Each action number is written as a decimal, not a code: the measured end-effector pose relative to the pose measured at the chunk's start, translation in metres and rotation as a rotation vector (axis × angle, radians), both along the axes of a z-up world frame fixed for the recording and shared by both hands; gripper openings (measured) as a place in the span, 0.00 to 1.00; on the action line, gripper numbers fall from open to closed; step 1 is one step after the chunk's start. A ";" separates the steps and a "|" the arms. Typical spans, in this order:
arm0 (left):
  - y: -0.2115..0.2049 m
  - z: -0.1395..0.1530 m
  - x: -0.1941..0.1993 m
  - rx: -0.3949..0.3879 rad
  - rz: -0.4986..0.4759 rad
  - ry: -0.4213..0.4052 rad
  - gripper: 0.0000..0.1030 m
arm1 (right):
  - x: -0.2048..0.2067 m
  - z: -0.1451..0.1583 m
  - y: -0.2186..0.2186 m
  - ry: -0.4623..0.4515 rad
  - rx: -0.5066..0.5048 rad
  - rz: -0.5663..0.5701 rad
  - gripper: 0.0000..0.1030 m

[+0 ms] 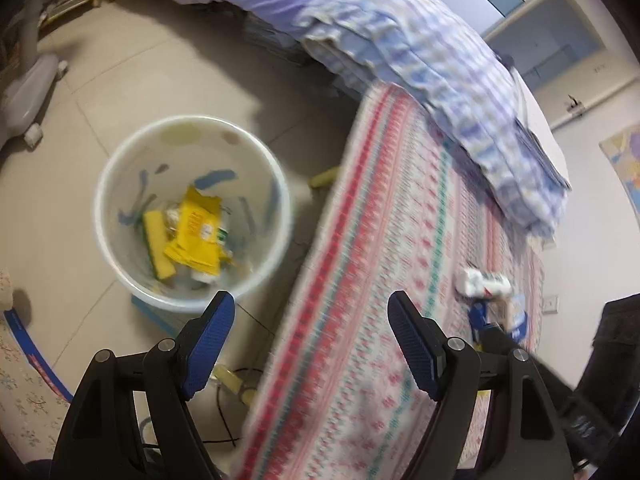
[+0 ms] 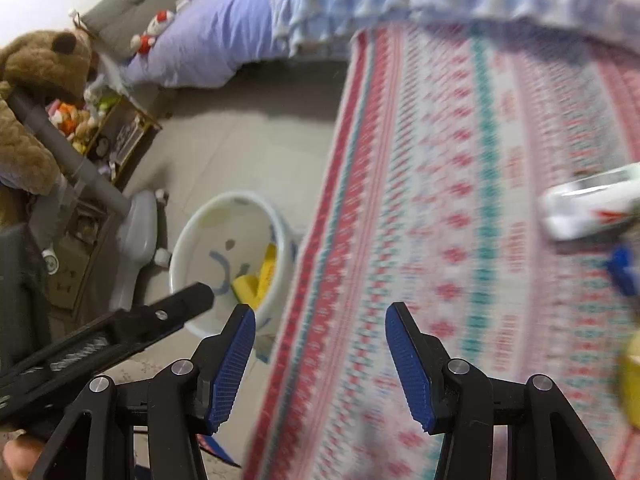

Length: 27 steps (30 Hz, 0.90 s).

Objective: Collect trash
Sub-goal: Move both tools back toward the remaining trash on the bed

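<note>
While both tools hang over the edge of the bed [image 1: 380, 240], the left gripper [image 1: 310, 320] and the right gripper [image 2: 320, 336] each stand spread wide with nothing between the blue pads; the left one sits over the gap between bed and floor, the right one further in over the patterned sheet. Just beside the bed, on the tiles, stands the white bin [image 1: 120, 248], already holding yellow wrappers [image 1: 196, 232] and other scraps. Further along the bed, well apart from the bin, lies a white crumpled package [image 2: 592, 208], with a blue piece [image 2: 622, 266] just beside it and something yellow at the frame's edge that is too blurred to name. Beyond these the checked blanket [image 1: 440, 80] is heaped across the bed. Both views are smeared, which suggests quick motion; a hurried reach could pinch the sheet along with the package, or a carried piece could drop short of the bin and land on the floor beside the bed.
</note>
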State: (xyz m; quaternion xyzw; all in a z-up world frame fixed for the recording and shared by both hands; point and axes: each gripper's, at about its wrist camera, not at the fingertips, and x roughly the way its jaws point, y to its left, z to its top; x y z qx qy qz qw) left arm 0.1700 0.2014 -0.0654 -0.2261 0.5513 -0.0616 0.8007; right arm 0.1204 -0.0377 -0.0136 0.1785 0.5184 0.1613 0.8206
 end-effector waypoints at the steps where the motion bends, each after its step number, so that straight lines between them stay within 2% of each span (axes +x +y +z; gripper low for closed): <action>1: -0.010 0.003 -0.003 0.000 -0.021 -0.005 0.79 | -0.005 0.007 -0.011 -0.011 -0.004 -0.009 0.58; 3: -0.033 0.011 -0.013 0.016 -0.067 -0.025 0.79 | -0.016 0.019 -0.038 -0.030 -0.013 -0.043 0.59; 6: -0.066 0.018 -0.026 0.046 -0.122 -0.053 0.85 | -0.027 0.035 -0.084 -0.066 -0.024 -0.114 0.63; 9: -0.106 0.018 -0.039 0.072 -0.192 -0.069 0.85 | -0.039 0.042 -0.132 -0.101 -0.027 -0.203 0.64; 14: -0.160 0.016 -0.055 0.100 -0.322 -0.104 0.85 | -0.057 0.038 -0.196 -0.130 -0.070 -0.343 0.65; 18: -0.193 0.016 -0.058 0.109 -0.395 -0.137 0.85 | -0.063 0.032 -0.224 -0.108 -0.050 -0.362 0.65; 22: -0.219 0.012 -0.054 0.035 -0.406 -0.124 0.85 | -0.069 0.025 -0.249 -0.094 -0.042 -0.392 0.65; 27: -0.241 0.002 -0.041 -0.005 -0.345 -0.096 0.85 | -0.069 0.015 -0.280 -0.053 -0.013 -0.463 0.65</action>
